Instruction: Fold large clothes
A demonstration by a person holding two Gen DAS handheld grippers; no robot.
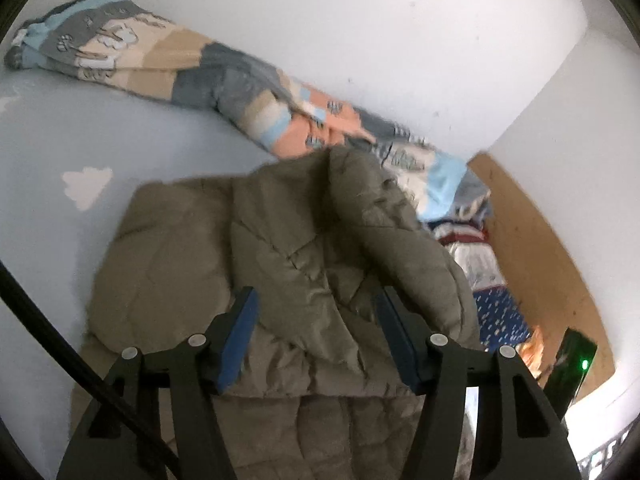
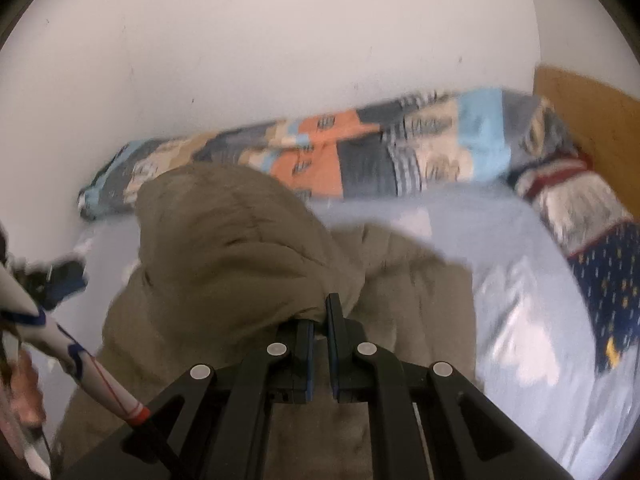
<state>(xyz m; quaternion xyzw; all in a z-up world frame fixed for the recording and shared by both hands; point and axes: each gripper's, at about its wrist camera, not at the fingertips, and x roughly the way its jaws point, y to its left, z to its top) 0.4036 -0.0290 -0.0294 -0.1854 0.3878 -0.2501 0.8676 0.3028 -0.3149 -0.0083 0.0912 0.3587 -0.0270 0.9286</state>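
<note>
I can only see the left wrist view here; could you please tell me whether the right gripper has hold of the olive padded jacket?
Observer: Yes. The right gripper is nearly shut on a fold of the olive padded jacket, and the fold stands up above the rest of the garment.
Operator: Thank you. Is the bed to the right of the jacket visible there?
Observer: It is. A broad stretch of pale blue sheet lies bare on that side.
Operator: And what is at the far right end?
Observer: A navy cloth with small yellow specks lies beside the wooden headboard, next to the patchwork quilt along the wall.
Operator: And my left gripper?
Observer: The left gripper is open above the jacket, gripping nothing.
</note>
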